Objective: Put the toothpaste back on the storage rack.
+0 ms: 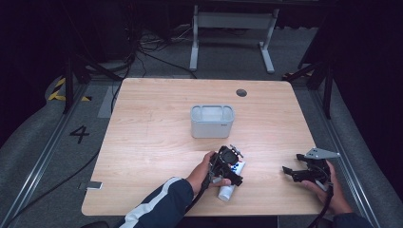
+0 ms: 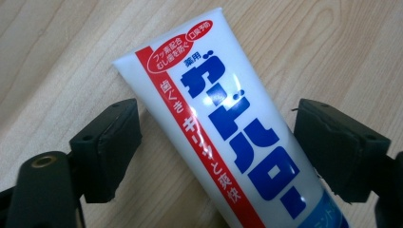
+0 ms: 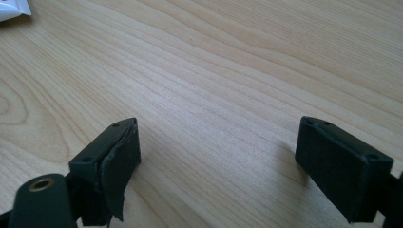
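Note:
A white toothpaste tube (image 1: 227, 191) with blue and red lettering lies flat near the table's front edge, cap end toward the person. My left gripper (image 1: 229, 166) hangs right over it. In the left gripper view the tube (image 2: 199, 90) runs diagonally between the two jaws, and the left gripper (image 2: 218, 130) is open, with a gap on each side of the tube. My right gripper (image 1: 291, 172) rests low at the front right, open, with bare wood between the jaws of the right gripper (image 3: 221, 142). A white corner of the tube (image 3: 12, 9) shows far off.
A grey open-topped bin (image 1: 212, 121) stands at the middle of the wooden table (image 1: 152, 142), behind the tube. A dark round hole (image 1: 241, 92) sits near the far edge. Cables and a desk frame lie on the floor beyond.

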### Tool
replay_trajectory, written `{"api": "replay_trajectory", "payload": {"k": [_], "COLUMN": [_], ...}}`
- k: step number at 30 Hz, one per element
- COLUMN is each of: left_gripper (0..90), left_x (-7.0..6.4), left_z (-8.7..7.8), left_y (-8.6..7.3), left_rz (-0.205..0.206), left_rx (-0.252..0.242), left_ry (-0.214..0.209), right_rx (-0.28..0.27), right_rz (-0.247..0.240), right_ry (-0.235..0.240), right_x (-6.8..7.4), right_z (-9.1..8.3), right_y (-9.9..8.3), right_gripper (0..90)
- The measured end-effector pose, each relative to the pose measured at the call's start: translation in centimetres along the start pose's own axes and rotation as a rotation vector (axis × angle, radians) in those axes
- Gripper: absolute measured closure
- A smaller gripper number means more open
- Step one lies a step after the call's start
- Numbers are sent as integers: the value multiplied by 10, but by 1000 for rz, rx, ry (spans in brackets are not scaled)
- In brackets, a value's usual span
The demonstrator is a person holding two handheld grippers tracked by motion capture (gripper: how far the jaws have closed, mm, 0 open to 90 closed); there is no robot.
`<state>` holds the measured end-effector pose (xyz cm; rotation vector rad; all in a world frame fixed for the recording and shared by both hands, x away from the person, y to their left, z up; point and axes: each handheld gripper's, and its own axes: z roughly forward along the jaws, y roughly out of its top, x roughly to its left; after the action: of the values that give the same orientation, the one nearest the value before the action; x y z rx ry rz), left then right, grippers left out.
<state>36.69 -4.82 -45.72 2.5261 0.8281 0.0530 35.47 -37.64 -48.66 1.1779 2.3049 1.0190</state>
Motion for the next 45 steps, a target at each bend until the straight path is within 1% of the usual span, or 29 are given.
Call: {"api": "replay_trajectory", "payload": {"k": [1,3,4,5,6,8,9,11,12,14,15,16,17,20,21,22,26,30,31,32,33,35,37,39,40,41,42,43,45], "left_gripper": [197,255,294,327,359,415,432,460,475,497,510,516,527,566,575,590,609,623,625,626,627,629,631,632,633,635,636,636,638], "left_x": [-1,-1,-1,-2,-2,-2,-1,0,0,2,2,2,2,0,0,0,-1,-1,-2,-2,-2,-2,-2,-1,0,1,1,3,4], "left_z": [0,-1,-2,-3,-4,-4,-5,-6,-7,-7,-8,-8,-8,-10,-10,-11,-13,-15,-16,-16,-18,-21,-25,-28,-30,-34,-34,-37,-43], "left_y": [0,1,1,1,1,0,0,0,0,0,1,1,1,2,2,2,1,1,0,0,-1,-2,-2,-3,-3,-3,-3,-3,-3], "left_rz": [6,2,-3,2,19,22,19,24,18,18,28,43,43,69,69,82,93,114,111,123,127,124,137,135,142,141,141,141,154], "left_rx": [2,-4,3,2,14,7,8,25,30,30,37,38,38,43,43,44,38,32,29,22,22,5,-7,-17,-21,-40,-40,-55,-76], "left_ry": [3,4,2,-2,-13,-21,-23,-34,-37,-42,-59,-62,-62,-59,-59,-56,-58,-64,-66,-65,-72,-73,-70,-69,-69,-79,-79,-83,-86], "right_rx": [0,0,0,0,0,0,0,0,1,0,0,0,0,0,0,0,0,0,0,0,0,0,0,0,0,0,0,0,0], "right_rz": [0,0,0,0,0,0,0,0,-2,0,0,0,0,0,0,0,0,0,0,0,0,0,0,0,0,0,0,0,0], "right_ry": [0,0,0,0,0,0,0,0,0,0,0,0,0,0,0,0,0,0,0,0,0,0,0,0,0,1,1,1,1], "right_x": [0,0,0,0,0,0,0,0,0,0,0,0,0,0,0,0,0,0,0,0,0,0,0,0,0,0,0,0,0], "right_z": [0,0,0,0,0,0,0,0,0,0,0,0,0,0,0,0,0,0,0,0,0,0,0,0,0,0,0,0,0], "right_y": [0,0,0,0,0,0,0,0,0,0,0,0,0,0,0,0,0,0,0,0,0,0,0,0,0,0,0,0,0], "right_gripper": [155,155,155,155,155,155,155,155,155,155,155,154,155,155,155,155,155,155,155,154,154,155,154,155,155,154,154,154,155]}}
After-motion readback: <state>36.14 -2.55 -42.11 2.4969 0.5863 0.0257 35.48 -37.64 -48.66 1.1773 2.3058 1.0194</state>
